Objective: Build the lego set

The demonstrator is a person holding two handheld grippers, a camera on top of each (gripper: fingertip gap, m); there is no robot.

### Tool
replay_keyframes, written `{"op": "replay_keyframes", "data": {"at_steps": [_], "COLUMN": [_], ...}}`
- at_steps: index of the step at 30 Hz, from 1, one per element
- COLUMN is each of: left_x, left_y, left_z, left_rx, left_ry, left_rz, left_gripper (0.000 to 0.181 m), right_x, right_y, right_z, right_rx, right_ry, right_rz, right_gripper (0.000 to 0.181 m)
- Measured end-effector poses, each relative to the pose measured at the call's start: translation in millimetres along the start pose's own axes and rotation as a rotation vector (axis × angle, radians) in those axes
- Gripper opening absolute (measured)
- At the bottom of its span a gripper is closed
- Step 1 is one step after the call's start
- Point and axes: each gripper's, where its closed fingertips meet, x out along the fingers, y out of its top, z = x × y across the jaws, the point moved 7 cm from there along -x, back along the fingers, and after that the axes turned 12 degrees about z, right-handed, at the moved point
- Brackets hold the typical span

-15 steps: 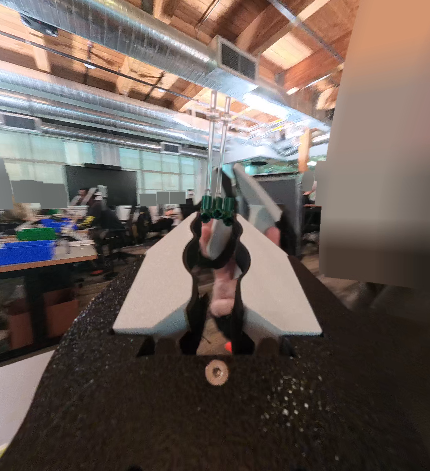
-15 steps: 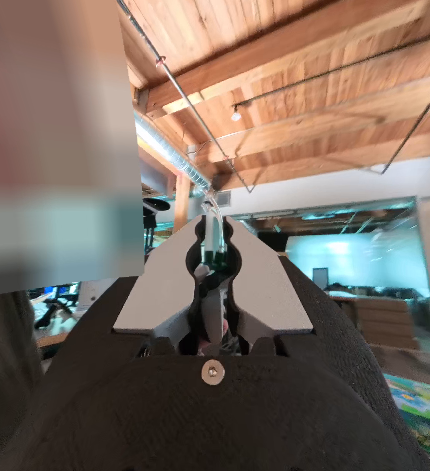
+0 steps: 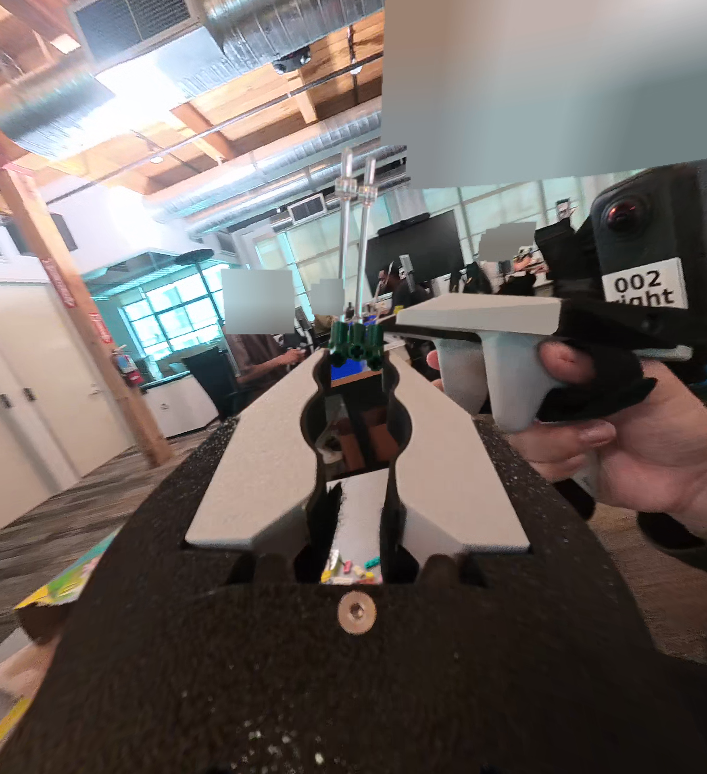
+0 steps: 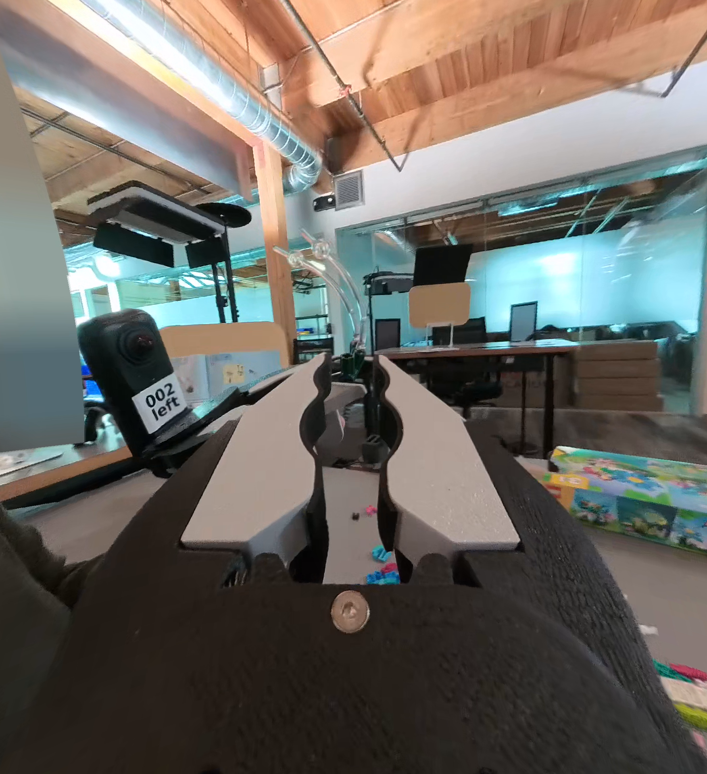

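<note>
My left gripper (image 3: 356, 356) is shut on a small dark green lego piece (image 3: 356, 341), pinched at its fingertips. Two clear rods (image 3: 353, 251) rise from the piece. My right gripper (image 4: 352, 362) has its jaws a narrow gap apart and holds nothing. The green piece (image 4: 348, 365) and its curved clear rods (image 4: 343, 289) show just beyond its tips. In the left wrist view the right gripper (image 3: 469, 312) is held in a hand at the right, its tip close beside the green piece. Whether they touch is unclear.
Loose small lego pieces (image 4: 383, 574) lie on the grey table (image 4: 351, 523) below both grippers, also in the left wrist view (image 3: 356, 569). A colourful lego box (image 4: 636, 498) lies at the right. More parts (image 4: 691, 691) sit at the lower right. Office desks stand beyond. Both grippers' tips are close together, under 4 cm apart.
Both views have tilted down from the ceiling. The right gripper, which faced the left one with the green piece between its tips, now sits off to the side. The left still holds the piece.
</note>
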Motion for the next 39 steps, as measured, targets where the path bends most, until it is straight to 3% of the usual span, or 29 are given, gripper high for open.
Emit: {"op": "replay_keyframes", "data": {"at_steps": [8, 17, 23, 27, 30, 39], "left_x": [10, 38, 39, 32, 22, 7], "left_y": [0, -4, -9, -7, -3, 1], "left_z": [20, 47, 46, 40, 33, 0], "left_rx": [0.072, -0.036, -0.07, -0.117, -0.21, -0.702], "left_ry": [-0.016, -0.146, -0.17, -0.204, -0.228, -0.25], "left_rz": [-0.009, 0.05, 0.05, 0.055, 0.052, 0.13], "left_gripper": [0.022, 0.023, 0.023, 0.026, 0.03, 0.033], "right_x": [-18, -48, -49, -43, -37, -28], "right_y": [4, 32, 28, 22, 18, 9], "right_z": [2, 5, 5, 3, 3, 2], "right_rx": [0.104, 0.051, 0.019, 0.018, 0.019, -0.041], "right_ry": [0.015, -0.09, -0.136, -0.091, -0.043, 0.047], "right_rz": [-0.02, -0.041, -0.036, -0.015, -0.003, -0.016], "right_gripper": [0.015, 0.006, 0.006, 0.006, 0.005, 0.006]}}
